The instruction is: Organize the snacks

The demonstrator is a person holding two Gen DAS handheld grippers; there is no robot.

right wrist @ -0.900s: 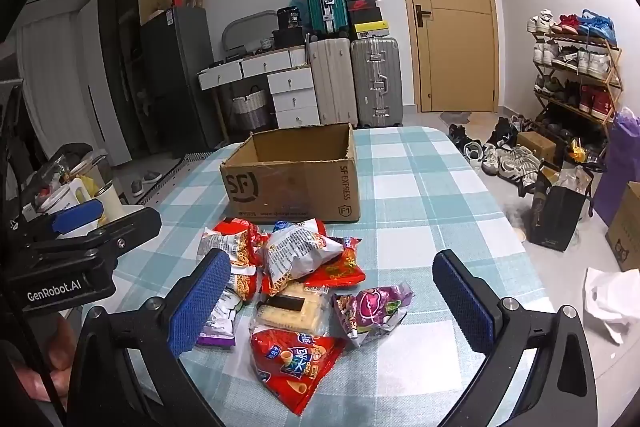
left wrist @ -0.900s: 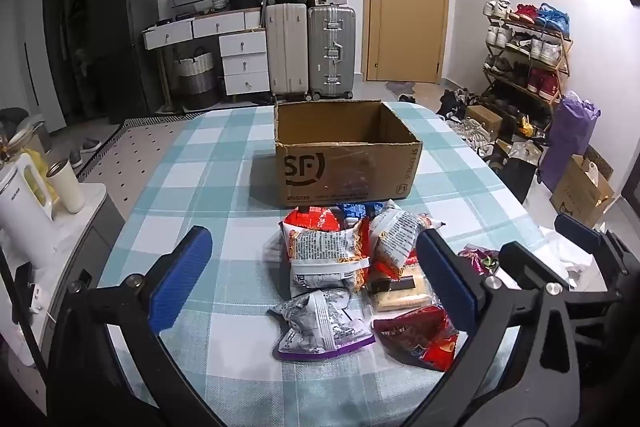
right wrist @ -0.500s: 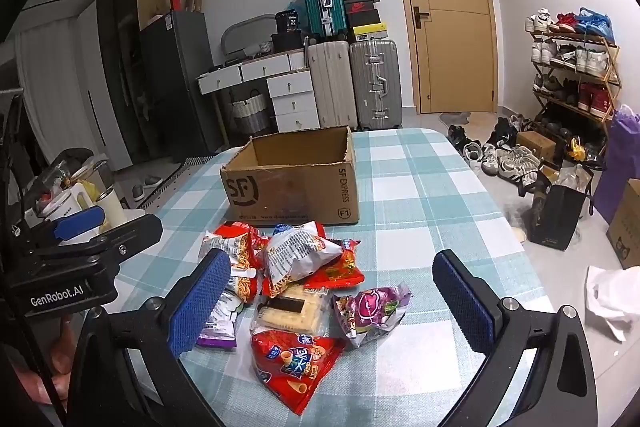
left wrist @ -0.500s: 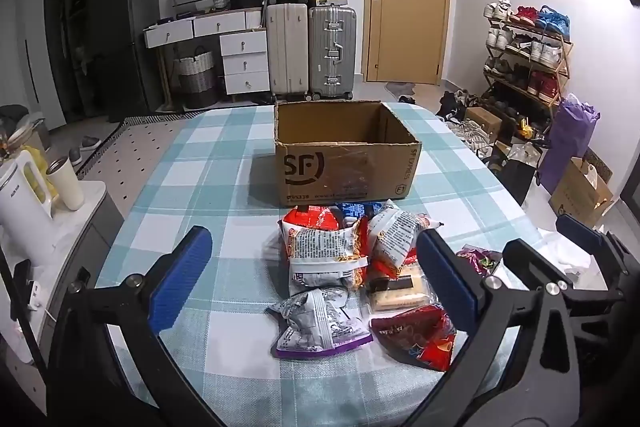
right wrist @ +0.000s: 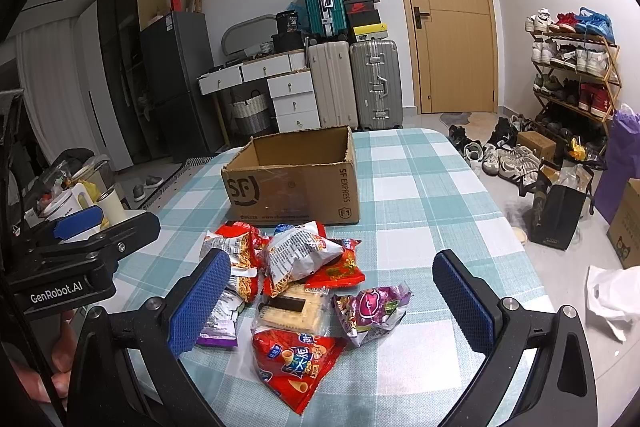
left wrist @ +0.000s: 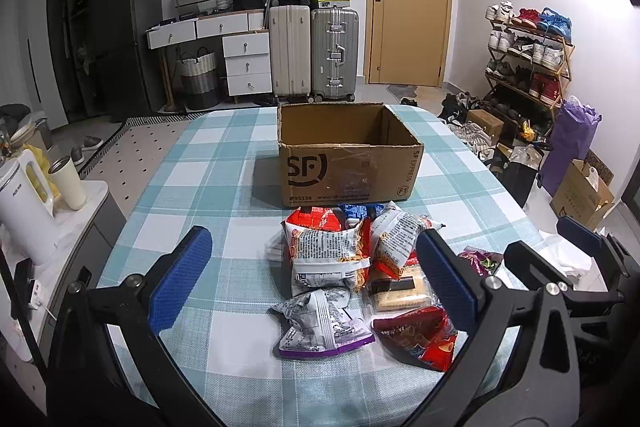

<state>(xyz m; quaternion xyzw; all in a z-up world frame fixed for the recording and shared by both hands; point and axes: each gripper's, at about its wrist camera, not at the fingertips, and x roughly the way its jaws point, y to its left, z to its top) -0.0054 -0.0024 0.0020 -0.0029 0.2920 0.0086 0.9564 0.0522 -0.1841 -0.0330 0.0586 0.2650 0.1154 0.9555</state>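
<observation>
On the checked desk, our snack pile lies just ahead of both released jaws, the right gripper nearer, the empty box beyond.

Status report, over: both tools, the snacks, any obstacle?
Left tool open, right tool open, both empty. Snack pile on table, cardboard box empty behind. Nothing in the way.
</observation>
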